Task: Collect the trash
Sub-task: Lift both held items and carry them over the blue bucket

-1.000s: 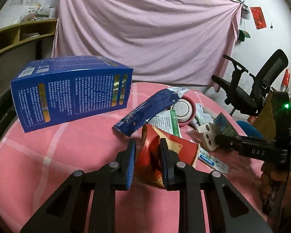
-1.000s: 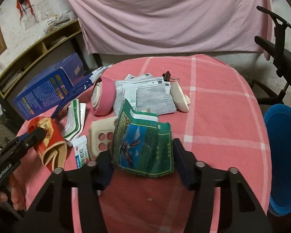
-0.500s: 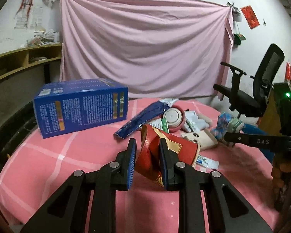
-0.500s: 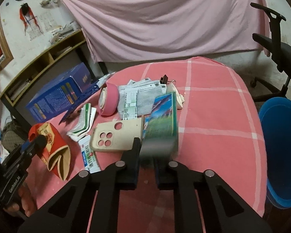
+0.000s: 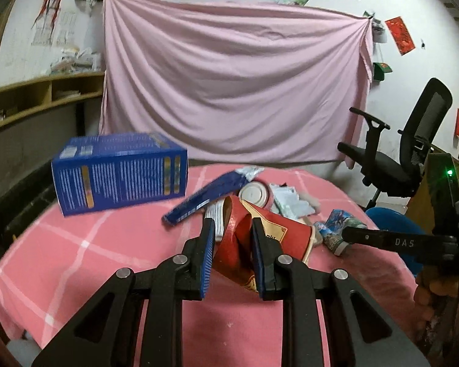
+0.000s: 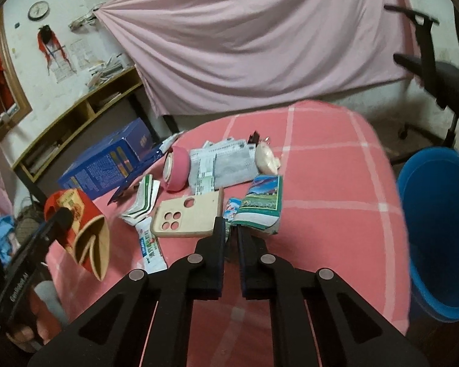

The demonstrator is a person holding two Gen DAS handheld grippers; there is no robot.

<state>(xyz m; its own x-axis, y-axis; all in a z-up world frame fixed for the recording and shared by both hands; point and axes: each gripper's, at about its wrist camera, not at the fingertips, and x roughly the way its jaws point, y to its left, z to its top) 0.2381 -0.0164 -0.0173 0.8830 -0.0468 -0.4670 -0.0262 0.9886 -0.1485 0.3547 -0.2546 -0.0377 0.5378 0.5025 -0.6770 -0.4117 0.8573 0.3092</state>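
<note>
Both claws are carrying rubbish, so the step in hand looks like the carry to the bin. The bench point(image 6: 321, 165), round under a pink checked cloth, is bearing a litter heap across its far left half; a blue bin point(image 6: 437, 229) is standing on the floor just off its right edge. A blue box point(image 5: 119, 171) is sitting at the far left edge. The left claw point(image 5: 233, 250) is clamping a crushed red carton point(image 5: 269, 238) above the near left edge. The right claw point(image 6: 231, 238) is pinching a green-and-blue wrapper point(image 6: 260, 205) by its near edge, jaws almost together. Next, each load probably needs swinging rightward over the bin's mouth before the jaws part; the thin wrapper could slip.
</note>
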